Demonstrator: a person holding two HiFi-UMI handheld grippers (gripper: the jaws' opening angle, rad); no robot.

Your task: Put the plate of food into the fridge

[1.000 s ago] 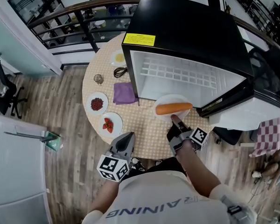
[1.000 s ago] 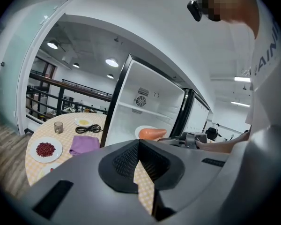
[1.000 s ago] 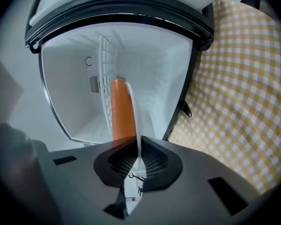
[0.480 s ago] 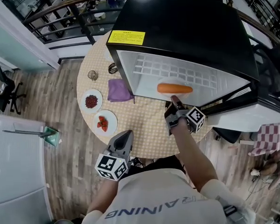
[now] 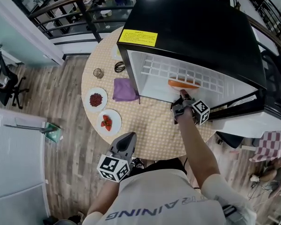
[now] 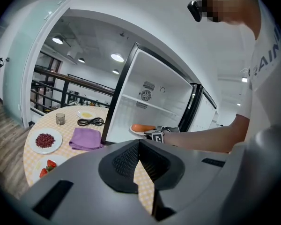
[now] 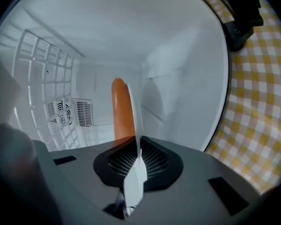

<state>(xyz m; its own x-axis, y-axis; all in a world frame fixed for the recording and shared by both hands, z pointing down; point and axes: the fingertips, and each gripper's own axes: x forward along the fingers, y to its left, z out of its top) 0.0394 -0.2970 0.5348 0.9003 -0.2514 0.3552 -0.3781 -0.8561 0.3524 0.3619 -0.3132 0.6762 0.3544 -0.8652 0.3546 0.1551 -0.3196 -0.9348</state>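
A white plate [image 7: 139, 121] with a long orange piece of food [image 5: 183, 84] on it is inside the open black fridge [image 5: 196, 32]. My right gripper [image 5: 182, 97] is shut on the plate's near rim, at the fridge's opening. In the right gripper view the plate shows edge-on between the pads of the right gripper [image 7: 138, 161], with the orange food [image 7: 123, 111] to its left and the white fridge wall [image 7: 178, 69] behind. My left gripper [image 5: 128, 137] hangs low by my body, off the table's near edge. In its own view the left gripper [image 6: 139, 146] is shut and holds nothing.
The round checkered table [image 5: 154, 130] also bears a plate of red beans [image 5: 96, 100], a plate of strawberries [image 5: 107, 123], a purple cloth [image 5: 124, 89], a small glass [image 5: 98, 73] and a black cable [image 5: 120, 68]. The white fridge door [image 5: 253, 121] stands open at the right.
My right gripper has carried the plate forward from in front of the fridge into its interior. The left gripper has stayed where it was.
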